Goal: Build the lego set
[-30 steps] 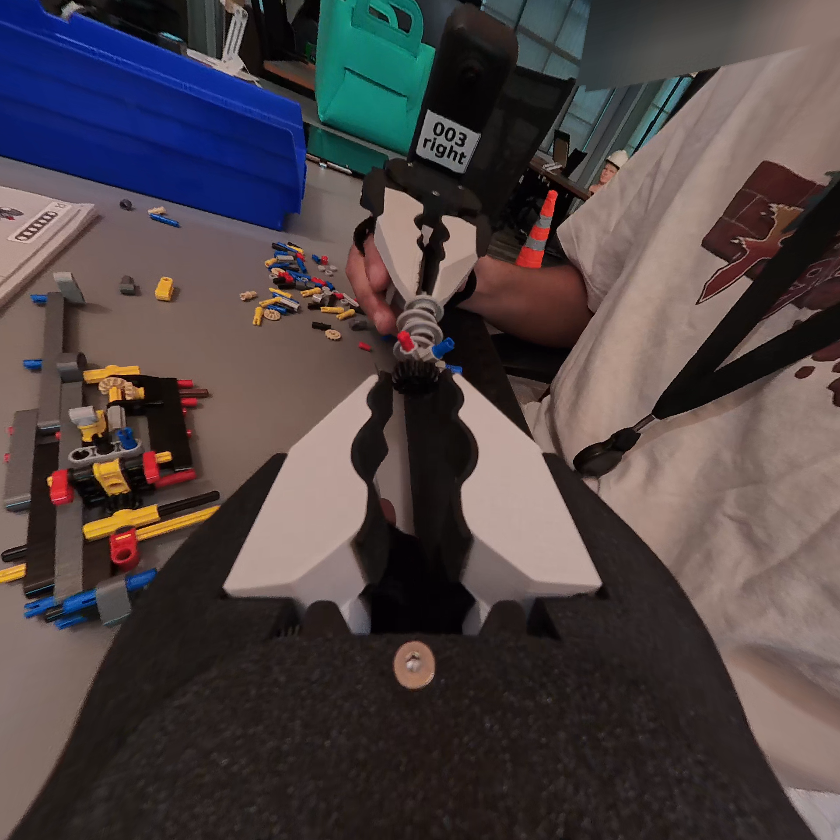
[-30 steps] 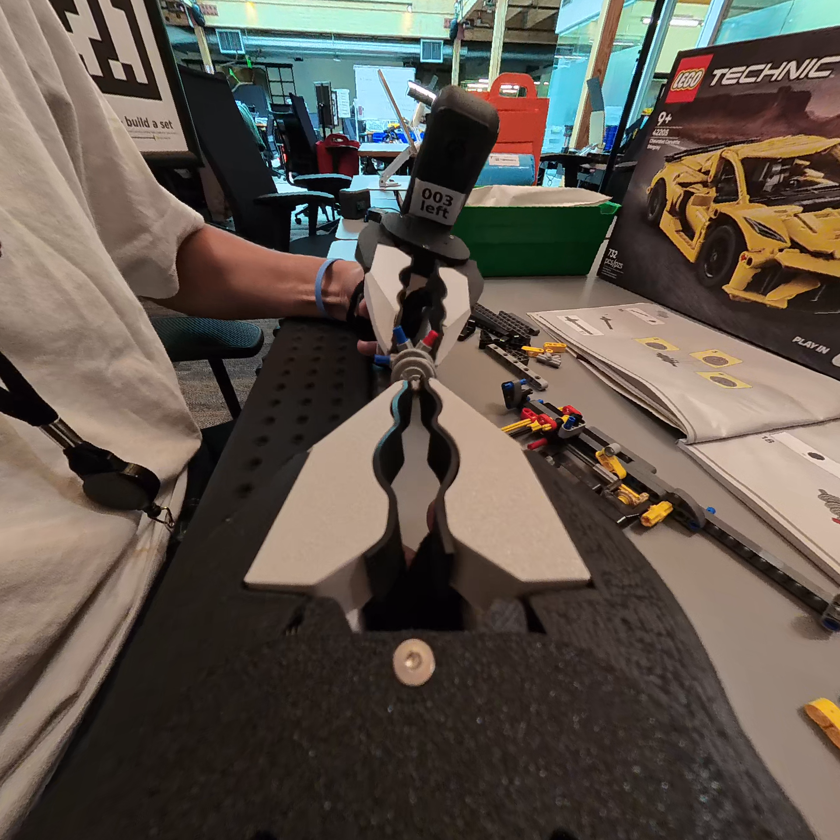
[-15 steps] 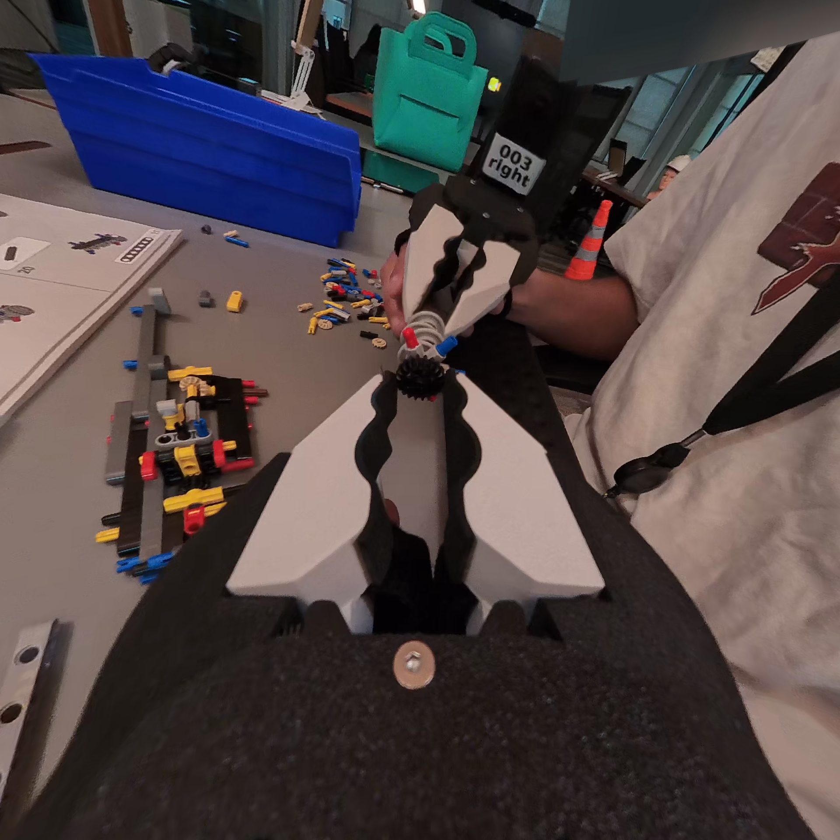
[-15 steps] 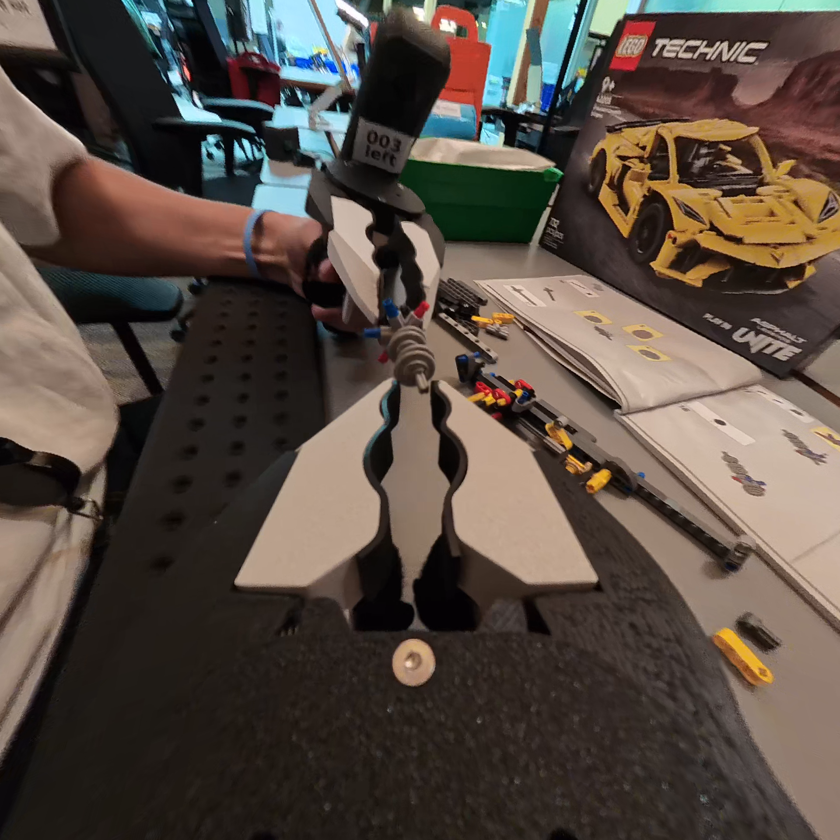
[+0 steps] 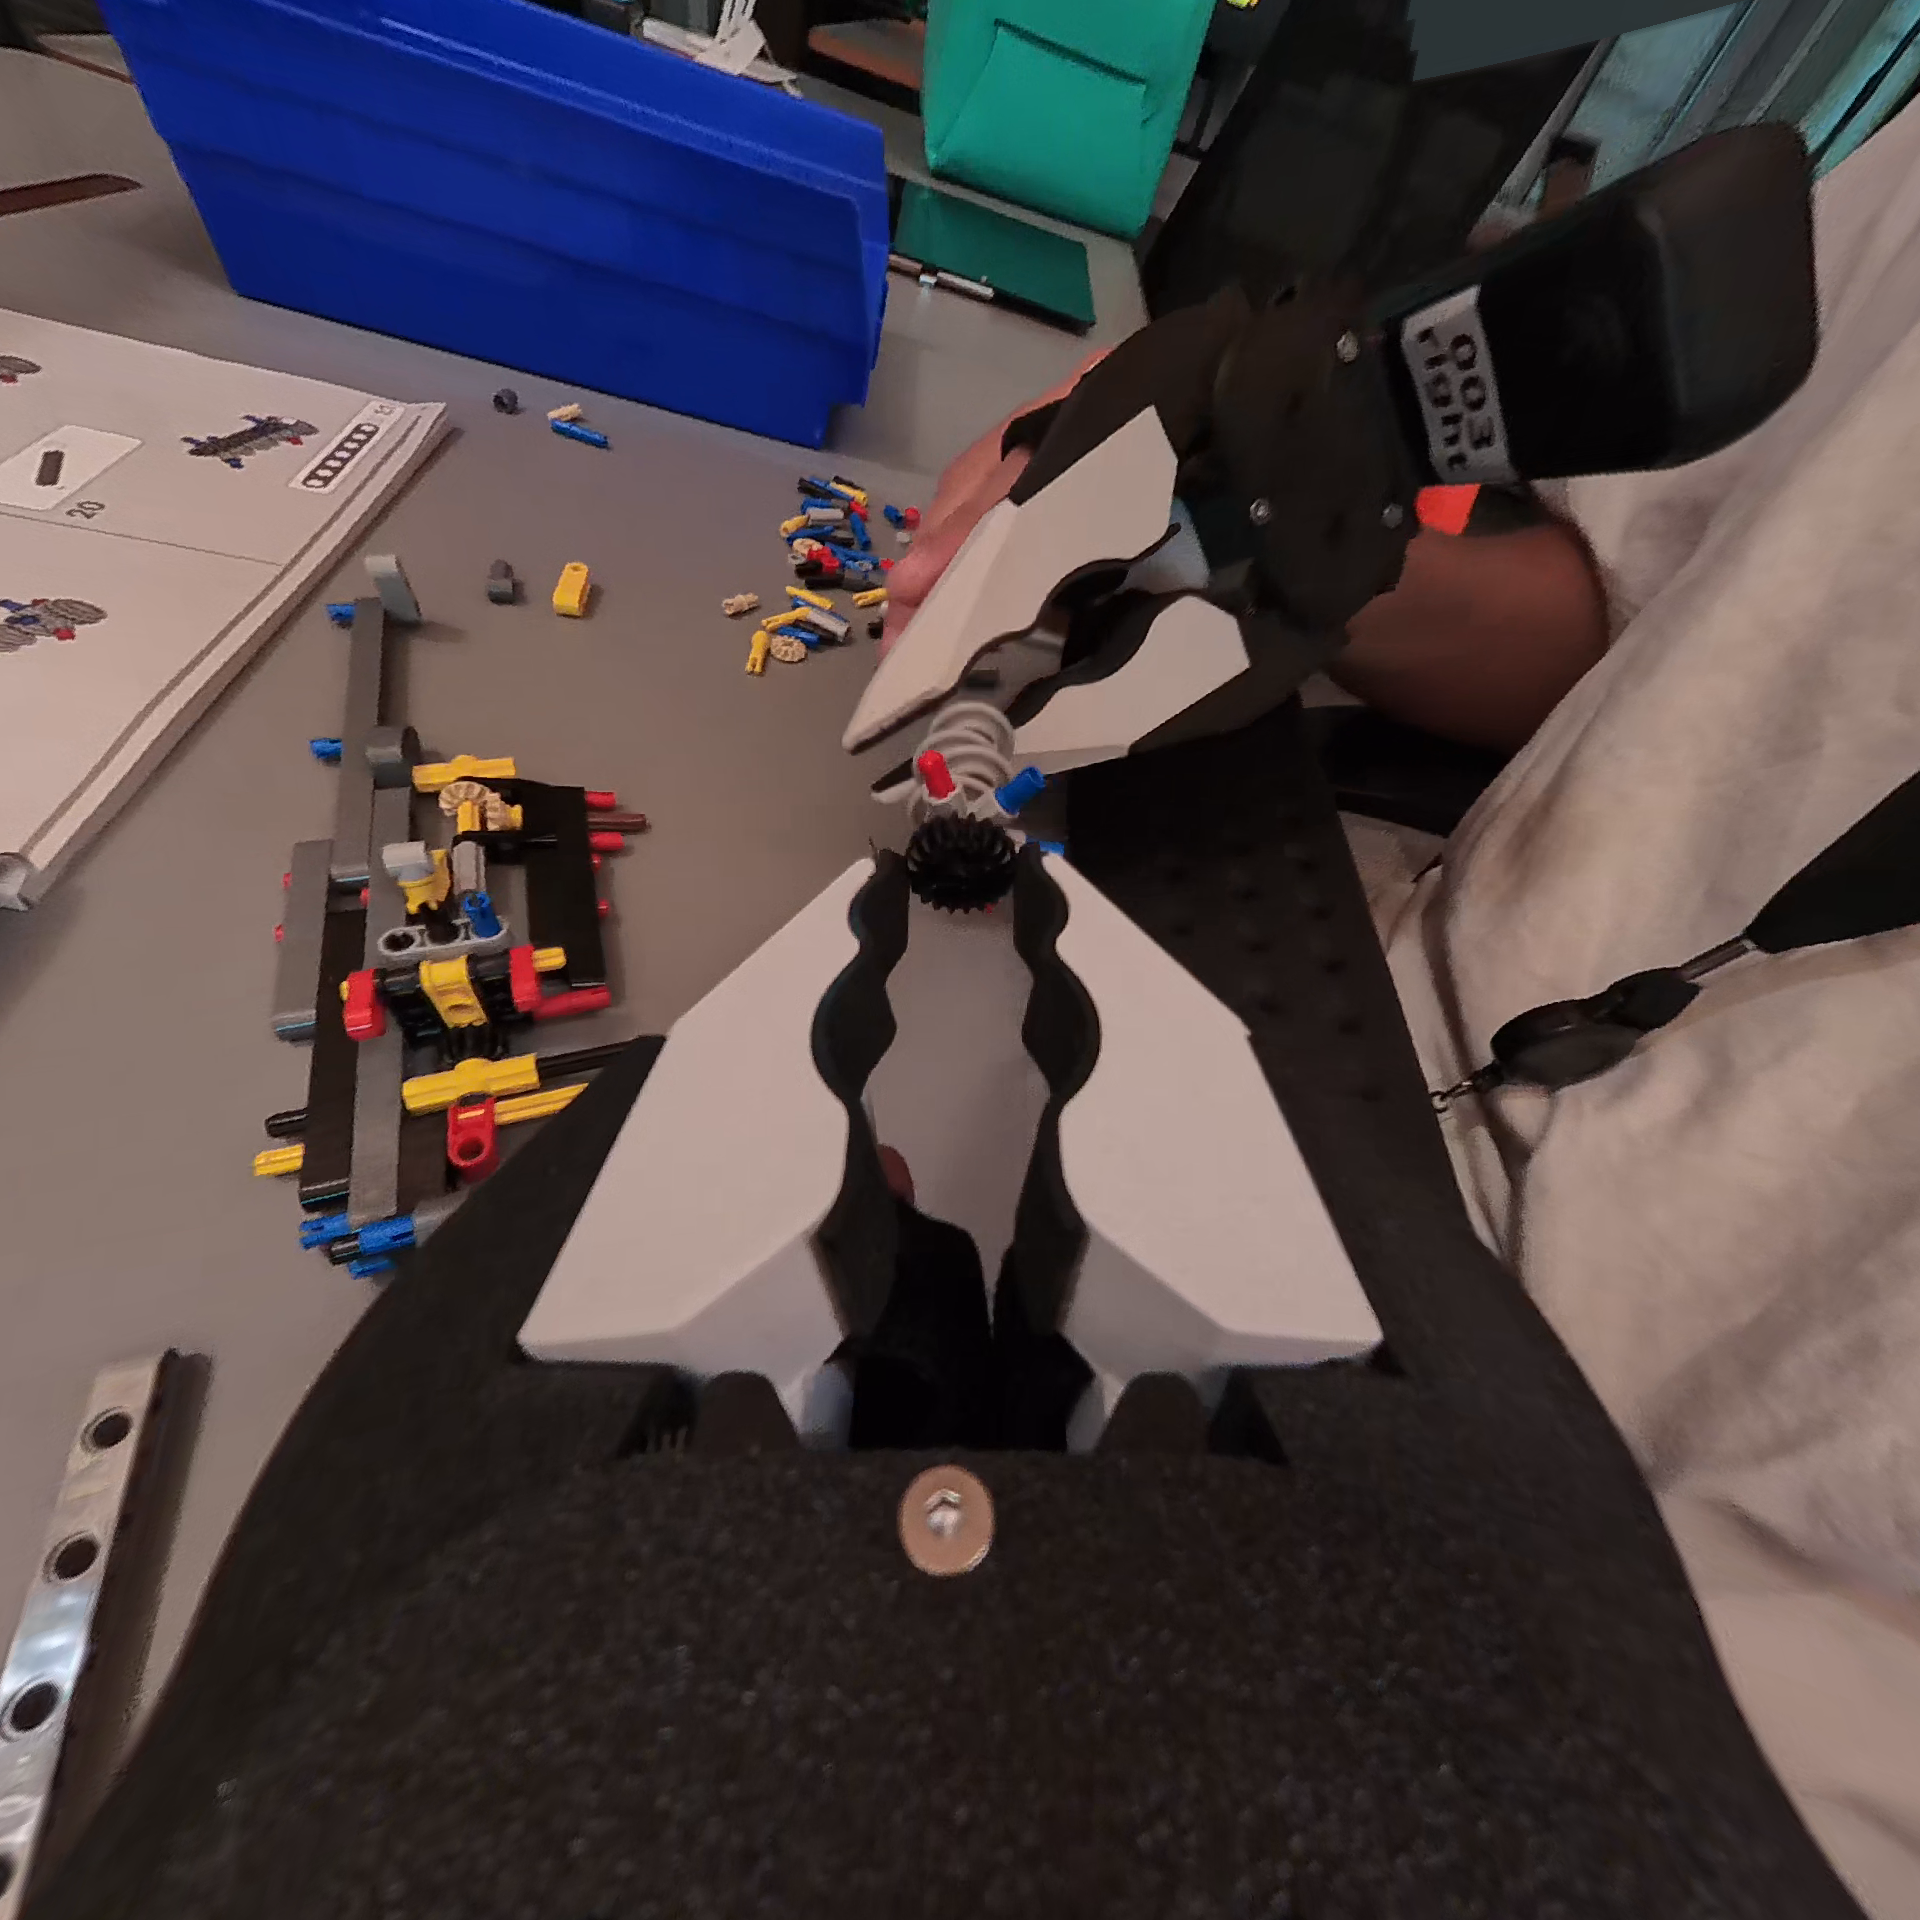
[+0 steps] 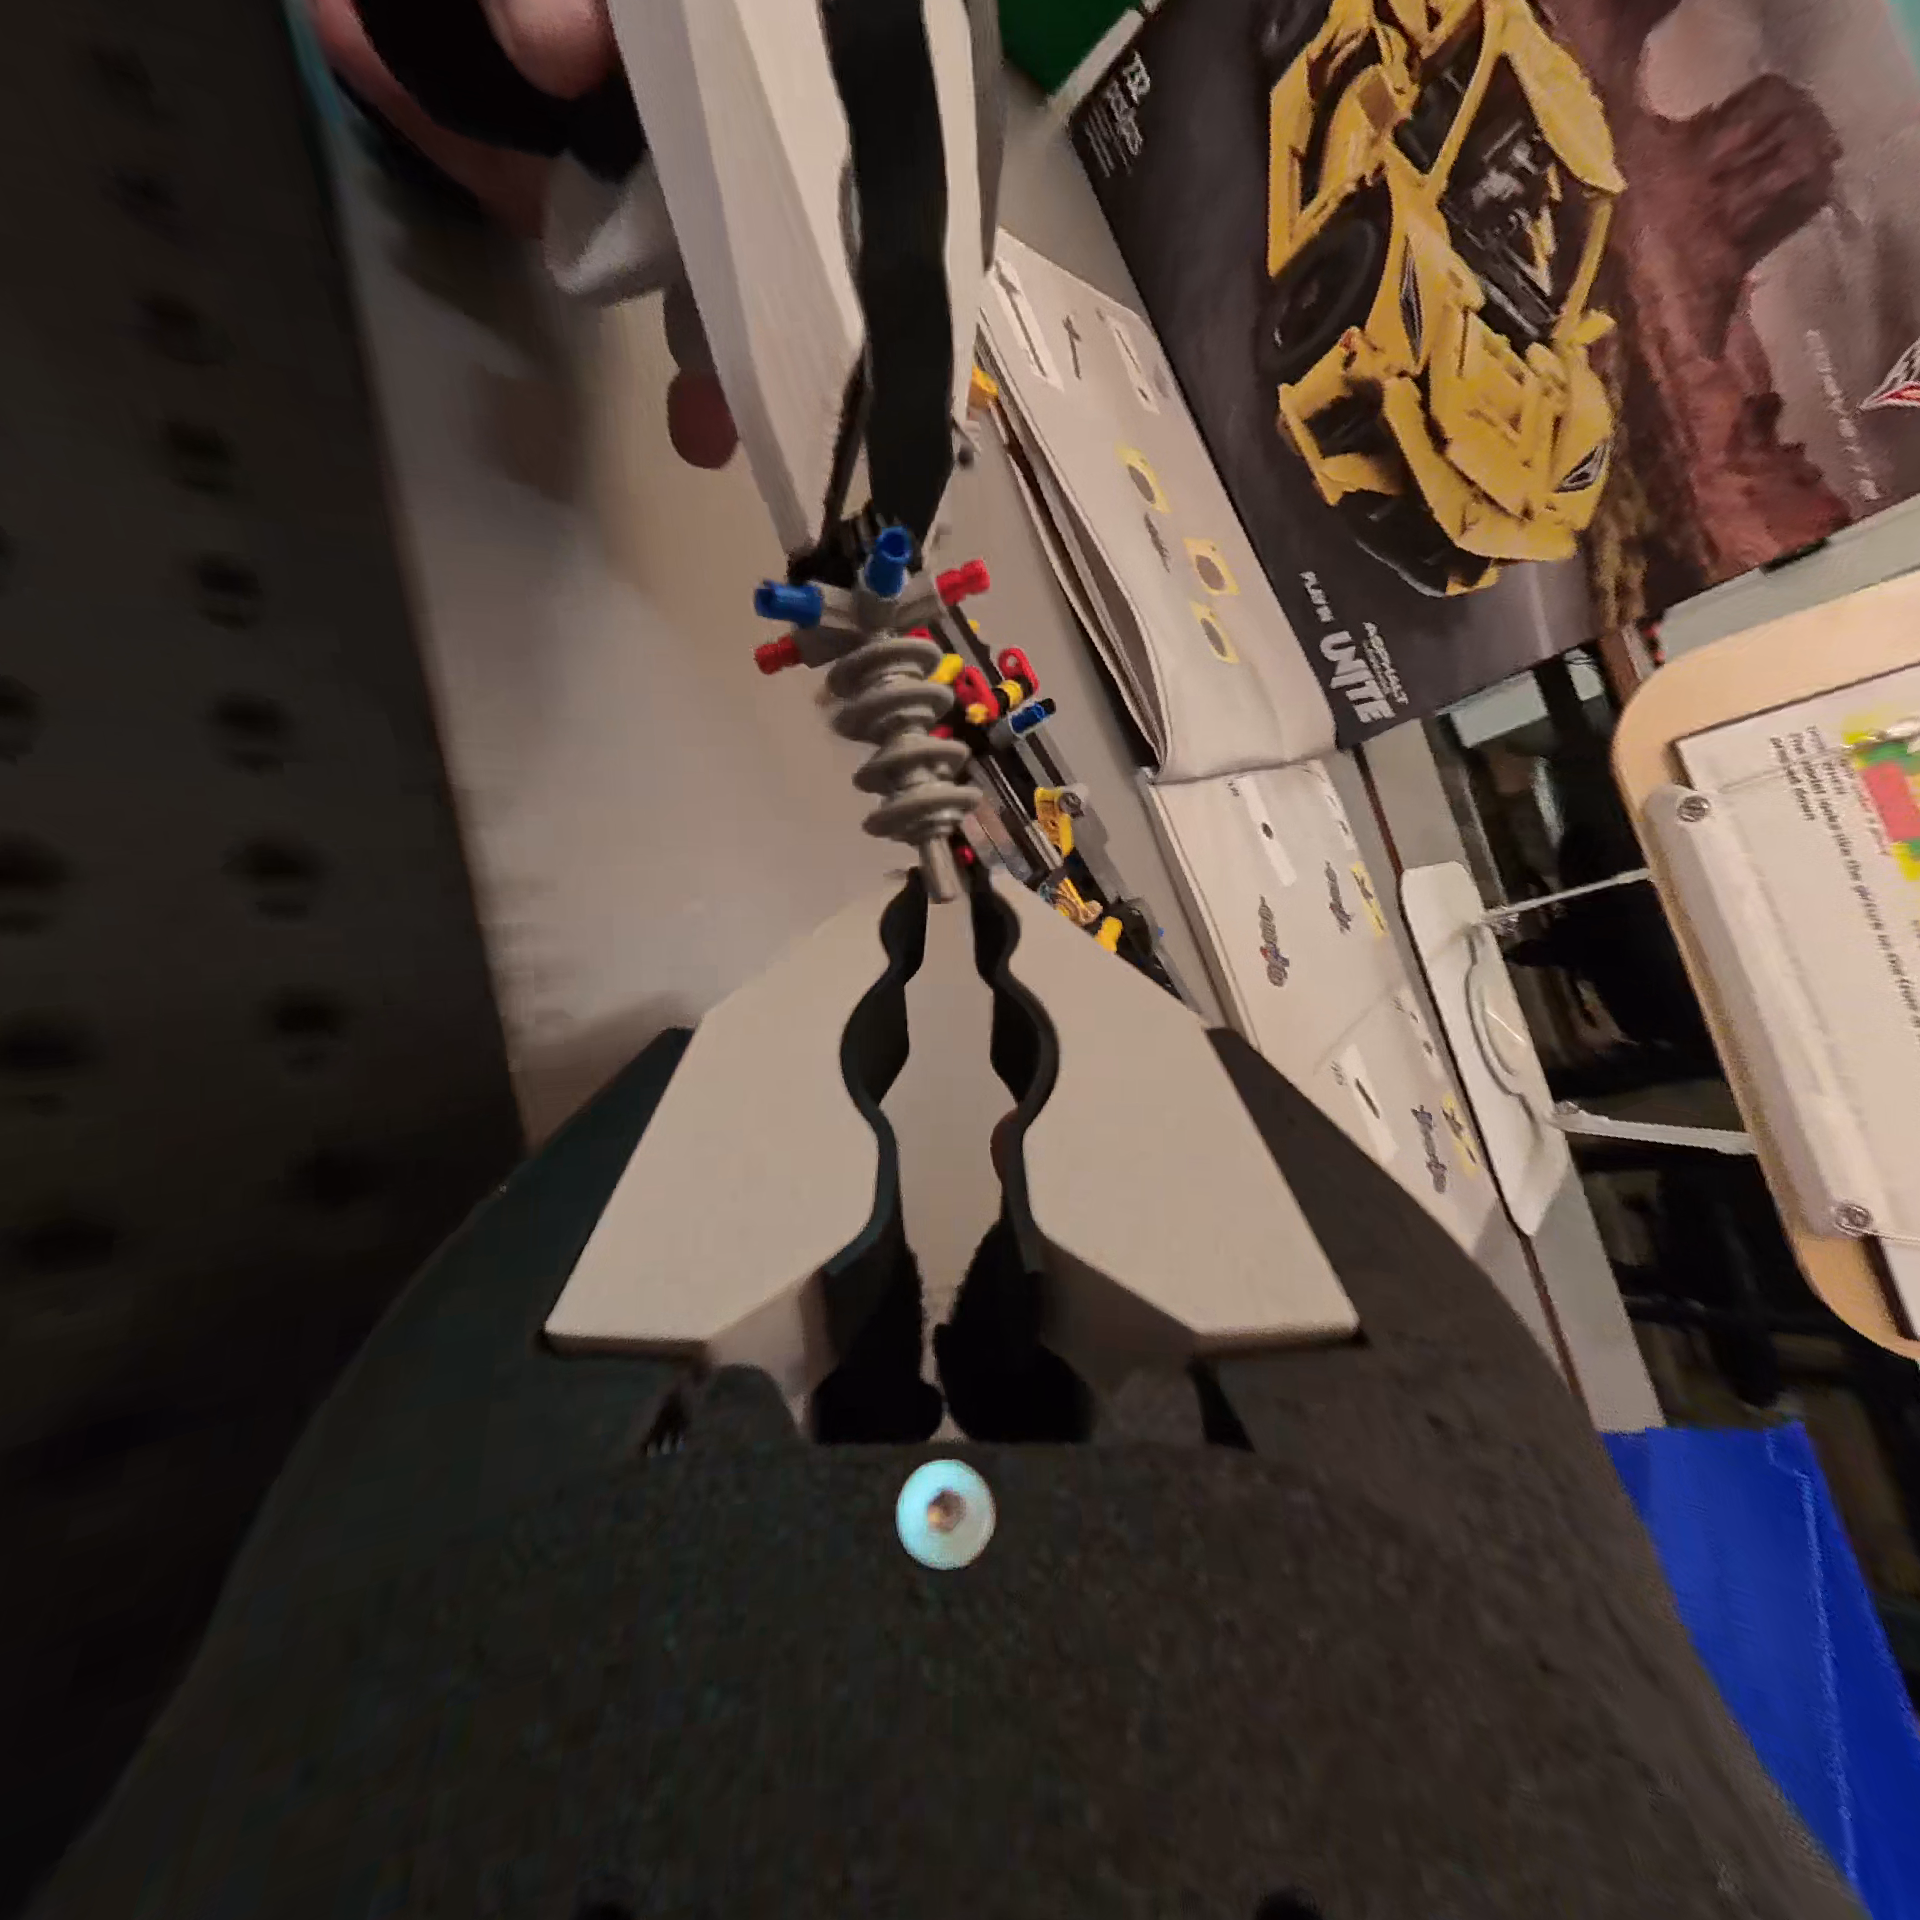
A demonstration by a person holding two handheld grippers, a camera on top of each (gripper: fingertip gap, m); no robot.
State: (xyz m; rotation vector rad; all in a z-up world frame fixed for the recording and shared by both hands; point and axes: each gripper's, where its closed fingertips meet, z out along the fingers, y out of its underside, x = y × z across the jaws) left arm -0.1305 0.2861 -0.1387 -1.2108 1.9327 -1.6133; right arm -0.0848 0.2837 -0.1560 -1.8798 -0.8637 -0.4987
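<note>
**Above the table edge: both grippers on one small sub-assembly**

Over the near edge of the grey table (image 5: 675, 675), I see the left gripper (image 5: 948, 868) narrowed down on a black gear (image 5: 945, 878) at its fingertips. That gear sits on the end of a small lego sub-assembly (image 6: 899, 717): grey ribbed discs on an axle, red and blue pins fanning out at the gear end. My right gripper (image 6: 940, 894) pinches the grey axle tip at the opposite end, jaws almost together. Right wrist view is blurred, so contact there is hard to confirm. The partly built chassis (image 5: 436, 966) lies on the table left of the left gripper. Loose pieces (image 5: 821, 577) are scattered beyond the chassis, near the blue bin (image 5: 540, 208). An instruction booklet (image 5: 177, 540) lies left of the chassis.
</note>
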